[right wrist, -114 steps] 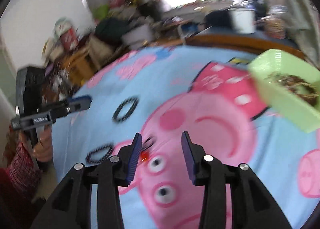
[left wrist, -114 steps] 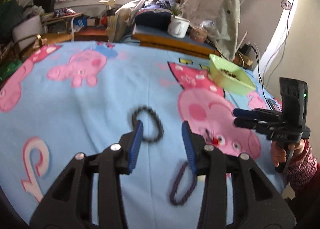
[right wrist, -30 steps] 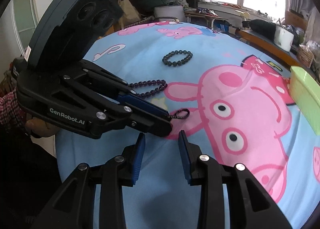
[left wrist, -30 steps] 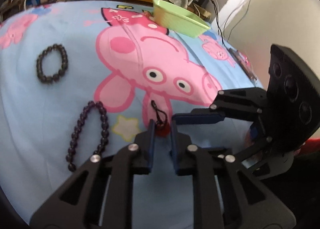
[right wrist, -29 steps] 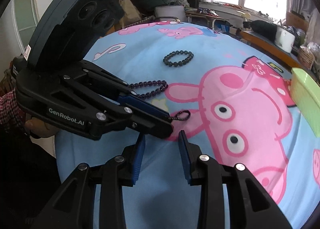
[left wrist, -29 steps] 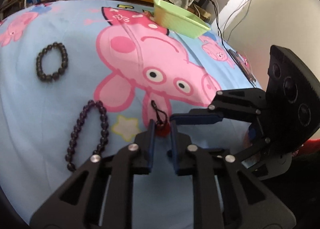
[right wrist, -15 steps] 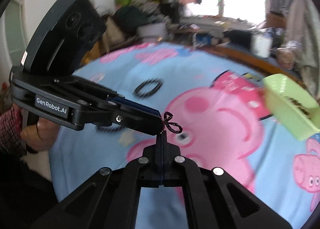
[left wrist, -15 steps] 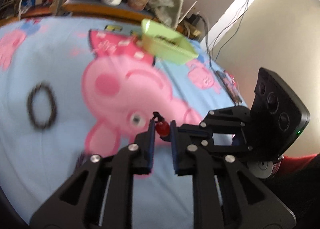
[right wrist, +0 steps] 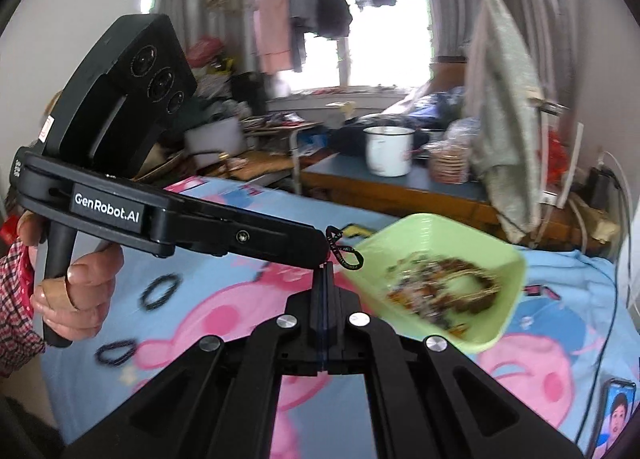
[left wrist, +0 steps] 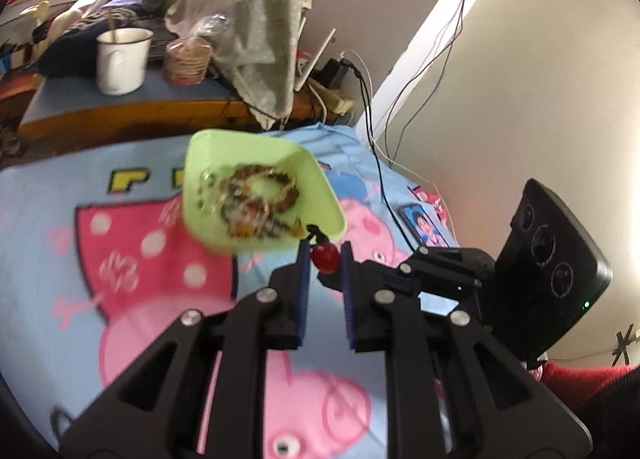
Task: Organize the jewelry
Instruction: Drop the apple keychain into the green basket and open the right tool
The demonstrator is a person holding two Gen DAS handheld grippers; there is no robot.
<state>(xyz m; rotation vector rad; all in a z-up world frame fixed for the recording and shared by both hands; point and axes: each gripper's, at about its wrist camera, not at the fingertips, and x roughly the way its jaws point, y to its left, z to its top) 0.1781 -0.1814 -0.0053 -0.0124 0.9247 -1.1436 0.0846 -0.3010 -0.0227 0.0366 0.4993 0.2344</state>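
Observation:
My left gripper (left wrist: 324,259) is shut on a red bead charm (left wrist: 325,256) with a black cord loop (right wrist: 345,251) and holds it in the air just at the near rim of a green tray (left wrist: 320,183). The tray (right wrist: 516,259) holds several bracelets (left wrist: 256,199). My right gripper (right wrist: 325,267) is shut and empty, its tips close under the left gripper's tip (right wrist: 316,247) and the cord. A black bead bracelet (right wrist: 160,291) and a dark purple one (right wrist: 116,351) lie on the blue Peppa Pig blanket (right wrist: 224,299).
A phone (left wrist: 422,225) lies on the blanket to the right of the tray, also in the right wrist view (right wrist: 616,411). Behind the bed, a low table holds a white mug (left wrist: 120,59), a grey draped cloth (left wrist: 256,19) and cables by the wall.
My left gripper has lifted the red charm off the blanket and carried it away to the green tray's rim. My right gripper has closed and followed beside it.

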